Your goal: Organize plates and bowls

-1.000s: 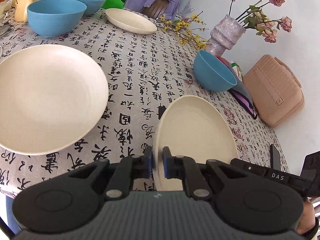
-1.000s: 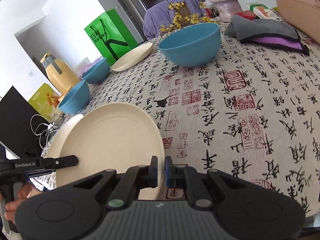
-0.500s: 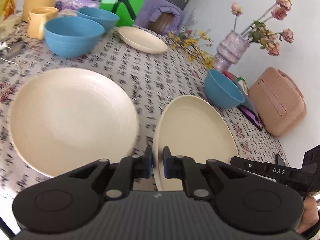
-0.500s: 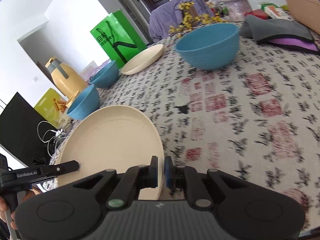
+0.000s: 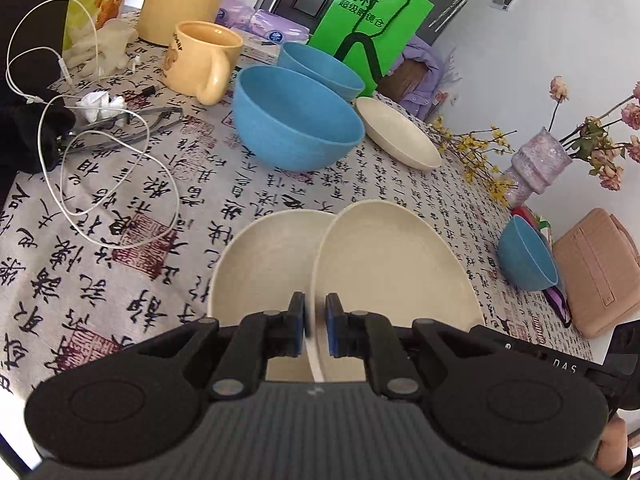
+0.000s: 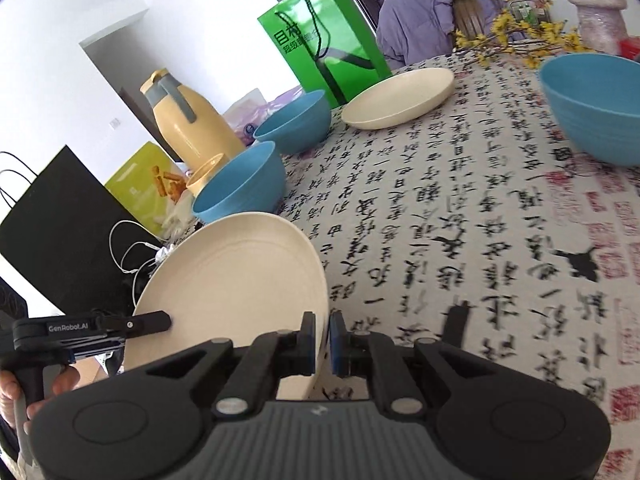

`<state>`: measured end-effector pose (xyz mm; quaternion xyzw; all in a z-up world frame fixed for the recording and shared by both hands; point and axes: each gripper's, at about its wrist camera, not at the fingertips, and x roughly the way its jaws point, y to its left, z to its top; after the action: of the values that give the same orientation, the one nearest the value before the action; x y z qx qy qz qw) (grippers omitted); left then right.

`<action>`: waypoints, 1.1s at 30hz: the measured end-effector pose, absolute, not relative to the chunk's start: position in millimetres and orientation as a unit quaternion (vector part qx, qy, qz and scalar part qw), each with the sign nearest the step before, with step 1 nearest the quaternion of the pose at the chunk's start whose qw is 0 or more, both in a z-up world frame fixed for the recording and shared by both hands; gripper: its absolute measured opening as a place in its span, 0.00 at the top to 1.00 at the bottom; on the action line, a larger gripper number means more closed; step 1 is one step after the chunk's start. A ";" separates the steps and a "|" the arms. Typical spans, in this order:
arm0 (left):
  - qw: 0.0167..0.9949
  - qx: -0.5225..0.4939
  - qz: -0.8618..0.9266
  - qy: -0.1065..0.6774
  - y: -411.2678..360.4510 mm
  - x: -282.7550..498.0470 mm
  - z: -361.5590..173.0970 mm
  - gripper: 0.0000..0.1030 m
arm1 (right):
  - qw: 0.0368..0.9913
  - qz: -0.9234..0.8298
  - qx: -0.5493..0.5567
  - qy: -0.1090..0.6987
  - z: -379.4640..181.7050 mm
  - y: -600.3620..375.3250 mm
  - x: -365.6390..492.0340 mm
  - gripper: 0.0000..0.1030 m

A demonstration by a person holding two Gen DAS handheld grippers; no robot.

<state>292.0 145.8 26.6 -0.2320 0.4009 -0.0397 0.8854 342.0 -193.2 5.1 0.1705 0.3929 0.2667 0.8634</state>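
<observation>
While both grippers clamp one cream plate by opposite rims, left gripper and right gripper hold it above a second plate at lower centre.

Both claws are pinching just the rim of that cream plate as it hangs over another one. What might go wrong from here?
The held plate is gripped only at its edges by the left claw and right claw, so it may slip or tilt. It overlaps the plate on the table off-centre, so it might land askew. The blue bowl and white cable lie close by.
</observation>
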 end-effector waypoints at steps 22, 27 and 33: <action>0.918 -0.144 -0.046 0.365 165.8 277.7 31.4 0.66 | 0.905 0.252 0.017 0.343 16.6 -119.1 333.2 0.90; 0.931 -0.112 -0.050 0.343 147.6 258.6 36.7 0.66 | 0.909 0.249 0.014 0.333 23.4 -128.1 317.1 0.89; 0.938 -0.100 -0.030 0.331 118.8 221.1 27.5 0.66 | 0.915 0.245 0.008 0.319 22.3 -147.0 283.0 0.89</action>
<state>221.1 118.8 27.5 -0.1004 0.3307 -0.0304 0.9379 283.0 -147.0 22.3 0.0084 0.3189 0.2451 0.9155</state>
